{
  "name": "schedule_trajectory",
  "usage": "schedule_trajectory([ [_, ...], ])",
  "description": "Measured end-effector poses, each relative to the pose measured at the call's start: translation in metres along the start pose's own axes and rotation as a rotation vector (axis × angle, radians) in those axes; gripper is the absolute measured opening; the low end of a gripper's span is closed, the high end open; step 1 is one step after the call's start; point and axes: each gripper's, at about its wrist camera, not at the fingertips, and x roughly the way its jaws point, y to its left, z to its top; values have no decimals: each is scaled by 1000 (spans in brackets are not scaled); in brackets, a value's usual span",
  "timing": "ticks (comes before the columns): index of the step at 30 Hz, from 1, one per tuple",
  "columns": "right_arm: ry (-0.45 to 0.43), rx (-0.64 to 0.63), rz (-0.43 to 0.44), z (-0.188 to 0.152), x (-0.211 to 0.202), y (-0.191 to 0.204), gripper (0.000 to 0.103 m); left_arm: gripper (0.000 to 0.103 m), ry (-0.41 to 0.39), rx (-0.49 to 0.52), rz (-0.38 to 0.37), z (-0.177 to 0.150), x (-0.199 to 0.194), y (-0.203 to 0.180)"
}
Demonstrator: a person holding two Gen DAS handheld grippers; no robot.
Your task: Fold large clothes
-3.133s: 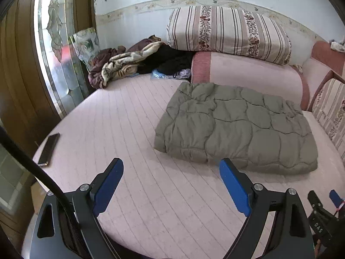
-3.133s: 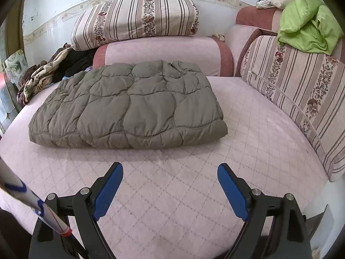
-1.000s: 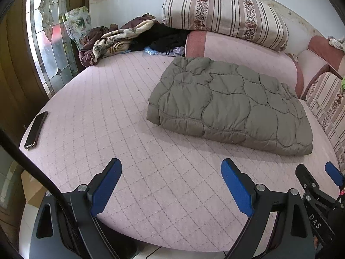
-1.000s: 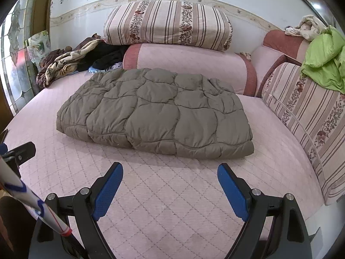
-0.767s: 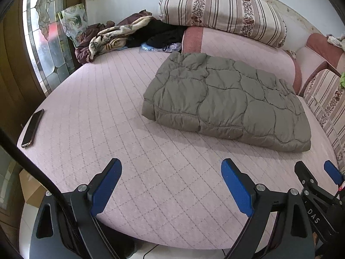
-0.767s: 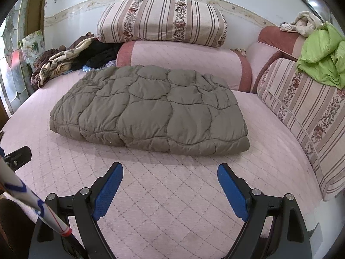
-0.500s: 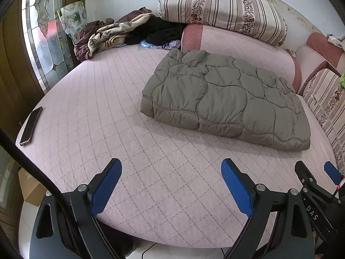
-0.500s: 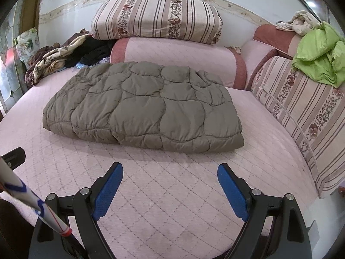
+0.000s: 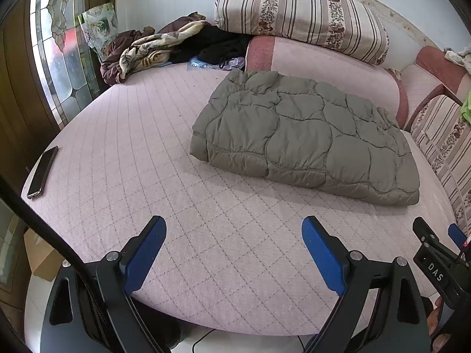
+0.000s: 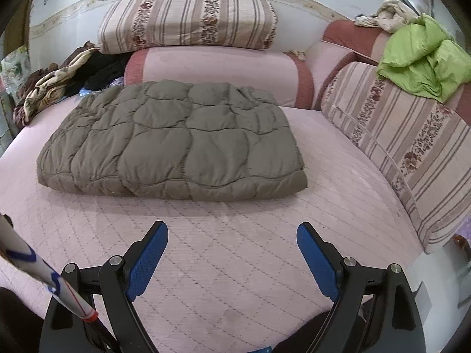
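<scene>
A grey-brown quilted puffy garment (image 9: 306,135) lies folded into a thick rectangle on the pink quilted bed (image 9: 141,153). It also shows in the right wrist view (image 10: 173,144). My left gripper (image 9: 234,235) is open and empty, held over the bed's near edge, well short of the garment. My right gripper (image 10: 232,241) is open and empty, also over the near part of the bed (image 10: 235,264), in front of the garment's front edge. The right gripper's tip shows at the lower right of the left wrist view (image 9: 435,253).
A phone (image 9: 42,170) lies at the bed's left edge. A heap of clothes (image 9: 153,50) sits at the back left by a glass door. Striped cushions (image 10: 188,17) line the back and right. A green garment (image 10: 424,61) lies on the right backrest.
Both grippers have drifted back and slightly sideways, so the view of the folded garment has shifted. The garment has not moved. Both grippers stay open and empty.
</scene>
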Motion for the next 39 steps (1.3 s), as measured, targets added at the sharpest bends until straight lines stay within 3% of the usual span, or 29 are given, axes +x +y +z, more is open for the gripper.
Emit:
schedule_trajectory([
  [8,-39,-14,-35,-1,-14,-6,92,93,-34,5,2,0,-16,-3],
  [19,-50,-8,-10,-4,-21,-14,92,93,-62,32,38,-3,-27,-16],
  [39,-47,5,35,-7,-20,-23,92,93,-22,79,17,-7,-19,-32],
])
